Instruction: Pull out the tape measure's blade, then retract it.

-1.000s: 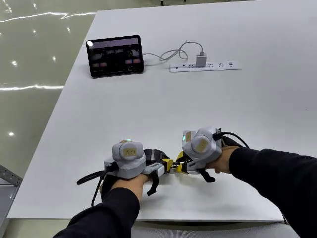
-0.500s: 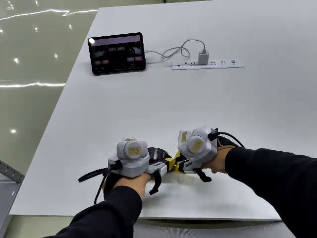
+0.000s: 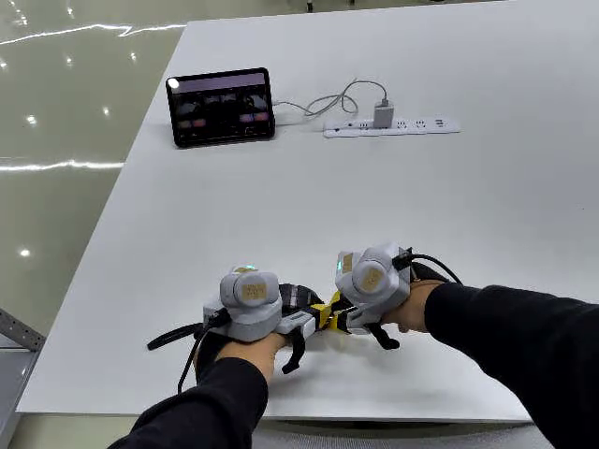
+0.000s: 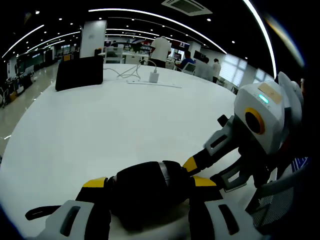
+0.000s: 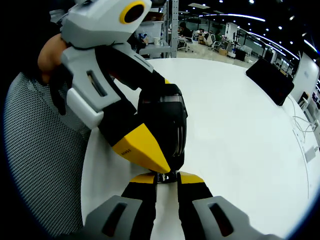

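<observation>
Where the left gripper [image 4: 149, 181] closes, its yellow-tipped jaws press on either side of a black tape measure [image 4: 150, 196], narrowed to the width of the case and gripping it down at the worktop [image 4: 100, 130].

- Right gripper [image 5: 167, 178]: jaws drawn almost together, pinching the small metal blade hook [image 5: 168, 175]. The hook lies right at the mouth of the case.
- Tape measure, right gripper view: black ribbed case [image 5: 165, 112] just beyond the right jaws. One yellow-tipped jaw of the left gripper lies across its near side.
- Left gripper view: the right gripper comes in from the right, and its jaws reach the case at the far right edge.
- Position, head view: both grippers sit tip to tip near the front edge of the white worktop, the tape measure caught between them. The left gripper is on the left and the right gripper on the right, each held by a hand in a dark sleeve [image 3: 524, 337].
- Far side of the worktop, well apart from the grippers:
  - A tablet [image 3: 221, 105] stands propped up with its screen lit.
  - A white power strip [image 3: 391, 125] lies to the tablet's right.
  - A white charger [image 3: 382, 114] is plugged into the strip.
  - A pale cable [image 3: 323, 98] loops from the charger to the tablet.
- Surroundings: glossy floor [image 3: 56, 140] to the left of the worktop, showing reflections of ceiling lights.
</observation>
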Action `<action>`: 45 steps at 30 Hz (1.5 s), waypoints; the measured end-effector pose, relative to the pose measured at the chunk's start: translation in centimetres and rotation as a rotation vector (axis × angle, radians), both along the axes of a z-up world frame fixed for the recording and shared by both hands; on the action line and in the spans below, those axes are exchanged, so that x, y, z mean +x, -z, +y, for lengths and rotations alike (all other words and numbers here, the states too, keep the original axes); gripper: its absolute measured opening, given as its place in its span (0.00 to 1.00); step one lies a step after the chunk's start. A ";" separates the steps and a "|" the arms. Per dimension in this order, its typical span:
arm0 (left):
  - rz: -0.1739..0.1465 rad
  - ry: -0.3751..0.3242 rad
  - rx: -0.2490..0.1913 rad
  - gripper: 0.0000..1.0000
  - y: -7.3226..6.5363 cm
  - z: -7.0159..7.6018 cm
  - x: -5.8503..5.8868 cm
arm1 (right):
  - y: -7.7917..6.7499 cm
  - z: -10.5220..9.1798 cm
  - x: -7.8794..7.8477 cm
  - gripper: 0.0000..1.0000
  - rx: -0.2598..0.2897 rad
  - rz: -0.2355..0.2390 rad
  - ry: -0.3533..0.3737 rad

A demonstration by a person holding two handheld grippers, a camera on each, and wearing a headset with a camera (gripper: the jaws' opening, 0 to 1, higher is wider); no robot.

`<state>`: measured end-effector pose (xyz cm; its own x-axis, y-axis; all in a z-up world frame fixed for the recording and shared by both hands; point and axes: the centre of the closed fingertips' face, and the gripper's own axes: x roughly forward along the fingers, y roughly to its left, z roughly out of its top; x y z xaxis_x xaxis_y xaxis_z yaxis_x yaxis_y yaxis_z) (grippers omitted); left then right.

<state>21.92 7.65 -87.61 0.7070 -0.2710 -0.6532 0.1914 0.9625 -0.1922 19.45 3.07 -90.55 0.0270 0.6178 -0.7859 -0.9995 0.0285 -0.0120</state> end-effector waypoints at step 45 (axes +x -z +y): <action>-0.088 0.357 -0.005 0.95 -3.4 0.0 -0.2 | -6.6 -12.4 1.9 0.55 0.171 -0.049 0.359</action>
<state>21.72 7.70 -84.18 0.6208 -0.5140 -0.5919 0.5313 0.8311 -0.1645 21.35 -9.36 -83.93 0.3001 0.6840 -0.6649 -0.9239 0.3818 -0.0243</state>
